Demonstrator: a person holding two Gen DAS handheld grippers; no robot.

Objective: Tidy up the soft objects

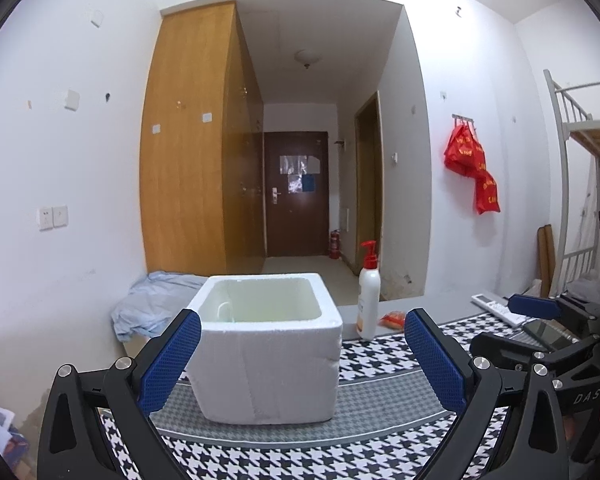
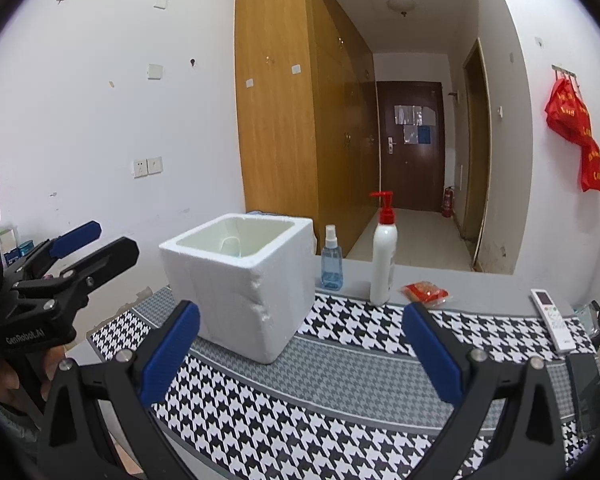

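A white foam box (image 1: 268, 360) stands open-topped on the houndstooth mat (image 1: 380, 432), straight ahead of my left gripper (image 1: 302, 356). That gripper is open and empty, its blue pads either side of the box front. In the right wrist view the box (image 2: 240, 288) sits left of centre, and my right gripper (image 2: 300, 352) is open and empty over the mat (image 2: 340, 392). A crumpled light blue cloth (image 1: 152, 304) lies behind the box at the left. A small red packet (image 1: 394, 319) (image 2: 426, 293) lies near the table's far edge.
A white pump bottle (image 2: 384, 256) and a blue spray bottle (image 2: 332, 262) stand right of the box. A white remote (image 2: 552, 320) and a dark phone (image 2: 586, 392) lie at the right. White wall at left; red bags (image 1: 472, 164) hang right.
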